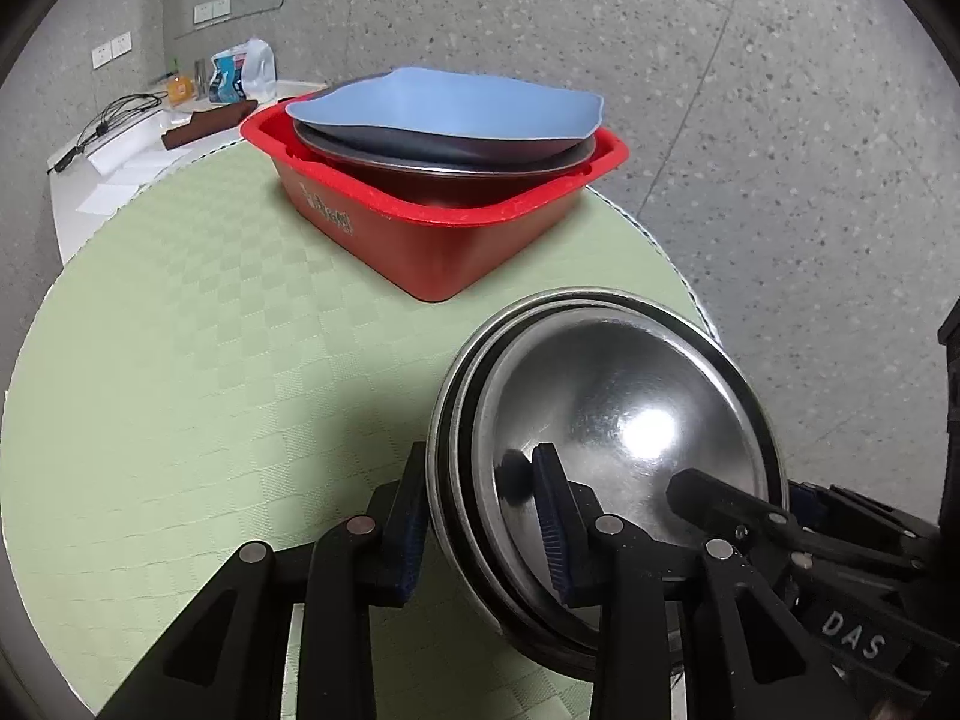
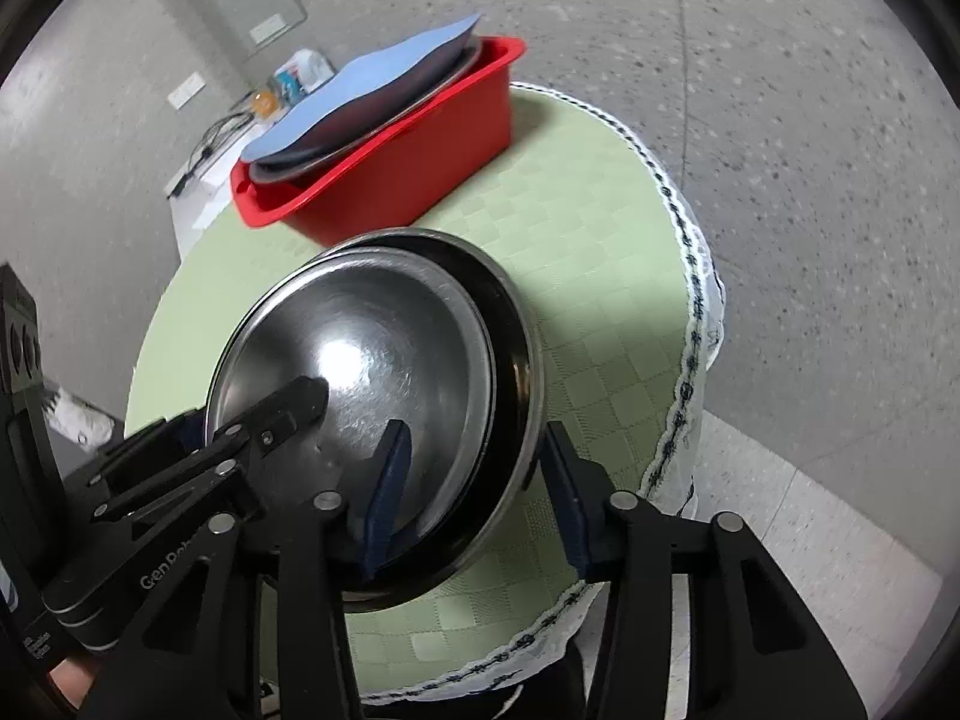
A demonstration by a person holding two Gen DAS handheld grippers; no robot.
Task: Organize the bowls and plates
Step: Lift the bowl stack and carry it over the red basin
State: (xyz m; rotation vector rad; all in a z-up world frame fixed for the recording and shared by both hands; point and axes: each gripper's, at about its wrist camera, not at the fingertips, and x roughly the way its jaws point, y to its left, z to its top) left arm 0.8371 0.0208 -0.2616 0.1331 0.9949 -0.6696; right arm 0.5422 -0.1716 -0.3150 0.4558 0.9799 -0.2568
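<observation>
Left wrist view: L gripper straddling rim of steel bowls; one finger outside, one inside, pads lying close on the wall — gripping the nested stack.
Right wrist view: R gripper bracketing the opposite rim of the bowls; inner finger touching inside, outer finger standing just off the rim — partly open, grip not closed.
Bowl stack: 2–3 nested, tilting, mouths facing the cameras; sitting at near edge of green tablecloth.
Red bin: sitting further back on cloth, long axis running left-right in left view; holding metal plates w/ blue plate lying on top.
</observation>
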